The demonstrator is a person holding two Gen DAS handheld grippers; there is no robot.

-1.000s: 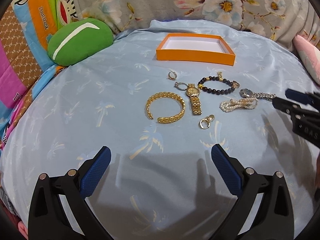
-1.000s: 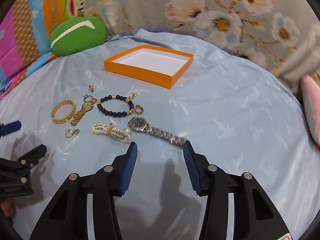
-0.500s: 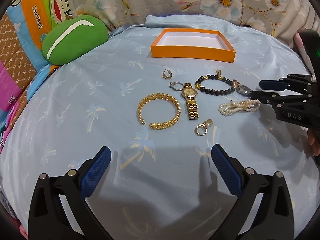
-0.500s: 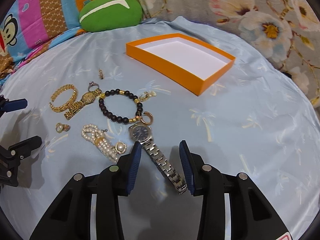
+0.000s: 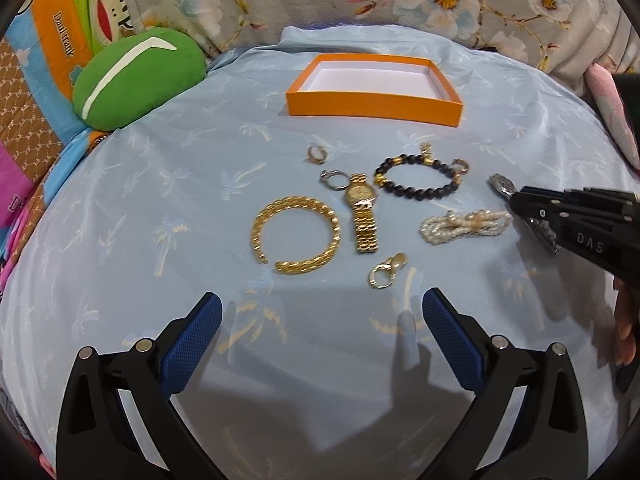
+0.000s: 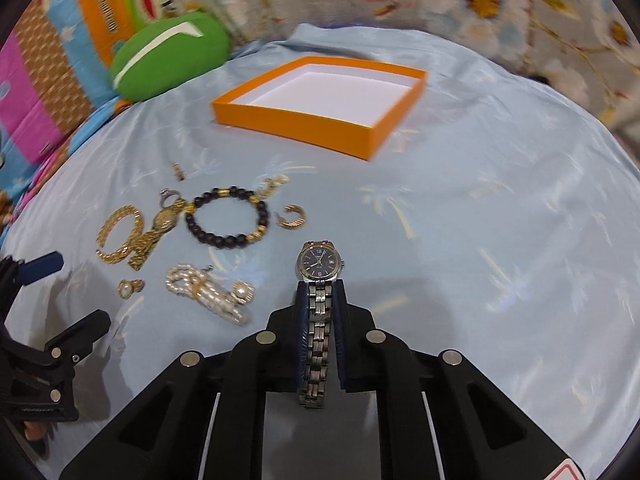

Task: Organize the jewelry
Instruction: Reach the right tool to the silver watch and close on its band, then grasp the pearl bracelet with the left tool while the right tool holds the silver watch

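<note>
With its two blue pads pressed against the metal band, the right claw (image 6: pixel 319 304) holds the silver watch (image 6: pixel 319 265) lifted off the light blue sheet (image 6: pixel 480 220), dial up and forward, the loose end of the band hanging back between the fingers. The left claw (image 5: pixel 320 320) hovers low over the sheet with its fingers spread wide and nothing between them.

Beyond the left claw the remaining jewelry lies on the sheet: a gold bangle (image 5: pixel 296 236), a gold watch (image 5: pixel 362 216) just beside it, a black bead bracelet (image 5: pixel 418 176), a pearl bracelet (image 5: pixel 464 226), a gold clip earring (image 5: pixel 388 270) nearest the claw, a small ring (image 5: pixel 334 178) touching the gold watch, and a small hoop (image 5: pixel 317 153) farther back. Another gold hoop (image 6: pixel 293 216) sits just beside the bead bracelet.

Farther back stands the open orange box (image 5: pixel 376 102), its white inside bare. A green cushion (image 5: pixel 138 76) rests at the left edge of the sheet.
</note>
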